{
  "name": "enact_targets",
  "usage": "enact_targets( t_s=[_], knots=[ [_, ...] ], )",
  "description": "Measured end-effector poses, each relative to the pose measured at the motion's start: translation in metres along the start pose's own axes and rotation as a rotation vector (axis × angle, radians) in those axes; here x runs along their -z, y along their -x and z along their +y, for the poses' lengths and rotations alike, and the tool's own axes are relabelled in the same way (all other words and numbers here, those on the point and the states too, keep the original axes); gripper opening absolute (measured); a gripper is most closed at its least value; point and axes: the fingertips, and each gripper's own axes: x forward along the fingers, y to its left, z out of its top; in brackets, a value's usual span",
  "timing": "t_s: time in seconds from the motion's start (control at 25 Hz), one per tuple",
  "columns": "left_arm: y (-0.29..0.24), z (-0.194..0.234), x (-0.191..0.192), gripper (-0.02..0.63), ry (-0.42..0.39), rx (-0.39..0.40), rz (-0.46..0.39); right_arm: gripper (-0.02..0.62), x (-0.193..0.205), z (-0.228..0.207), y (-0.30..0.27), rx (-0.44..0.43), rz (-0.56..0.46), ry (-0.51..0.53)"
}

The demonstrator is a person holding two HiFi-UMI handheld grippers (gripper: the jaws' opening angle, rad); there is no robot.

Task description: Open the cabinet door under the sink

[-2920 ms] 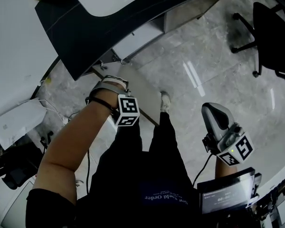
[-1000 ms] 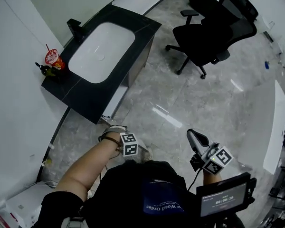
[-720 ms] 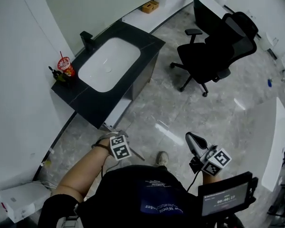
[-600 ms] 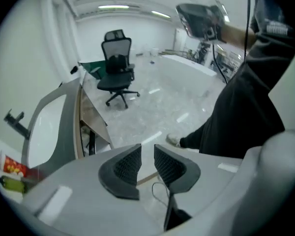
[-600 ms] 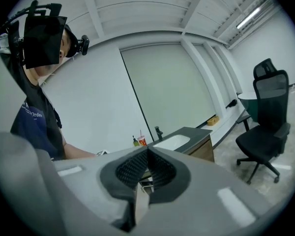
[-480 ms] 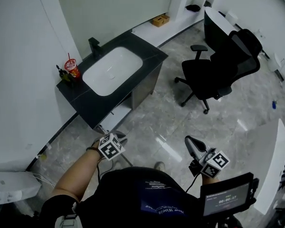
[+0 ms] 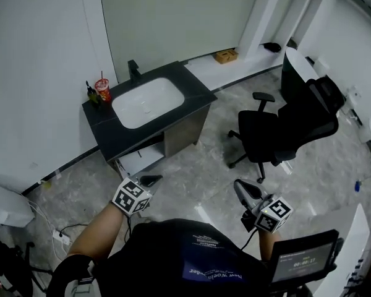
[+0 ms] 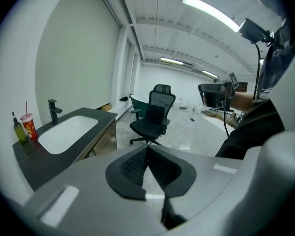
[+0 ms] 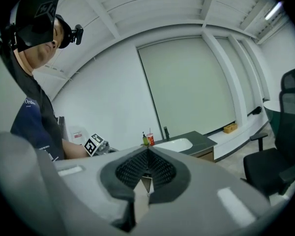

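Note:
The sink cabinet (image 7: pixel 184 130) stands against the wall under a dark top with a white basin (image 7: pixel 147 102). The left part of its front shows a pale inside (image 7: pixel 140 161); I cannot make out the door leaf itself. My left gripper (image 7: pixel 151 180) hangs in the air in front of that opening, apart from it. Its jaws have just been closing and are now shut, with nothing between them (image 8: pixel 147 149). Further right over the floor my right gripper (image 7: pixel 240 187) is also shut and empty (image 9: pixel 147 151). The vanity (image 8: pixel 64 132) lies left of the left gripper.
A red cup with a straw (image 7: pixel 102 90), a small bottle (image 7: pixel 90 94) and a black tap (image 7: pixel 133 68) stand on the countertop. A black office chair (image 7: pixel 278 135) is to the right. A cardboard box (image 7: pixel 226 55) sits by the far wall, with cables (image 7: pixel 49 228) at the left.
The view has pulled up and back from the cabinet. My left gripper came away from the door's edge and rose, rolling over. The right gripper shifted a little.

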Motion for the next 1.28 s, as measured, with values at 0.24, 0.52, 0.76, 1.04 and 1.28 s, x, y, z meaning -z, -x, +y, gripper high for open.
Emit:
enact_targets(
  t_s=[0.24,0.52,0.76,1.04,1.28],
  knots=[
    [0.019,0.024,-0.051,0.003,0.138,-0.083,-0.198,0.002,-0.018,-0.012,-0.033,-0.109,0.028,0.020],
    [0.005,0.094,-0.090,0.003,0.205,-0.170,-0.342,0.002,-0.047,-0.048,-0.099,-0.178,0.028,0.067],
    [-0.025,0.165,-0.120,0.003,0.243,-0.162,-0.361,0.002,-0.087,-0.097,-0.183,-0.187,0.010,0.029],
    [-0.025,0.241,-0.132,0.003,0.278,-0.237,-0.343,0.002,-0.106,-0.130,-0.280,-0.281,0.038,0.039],
    [-0.017,0.279,-0.138,0.003,0.307,-0.381,-0.361,0.002,-0.116,-0.154,-0.346,-0.416,0.070,0.024]
  ],
)
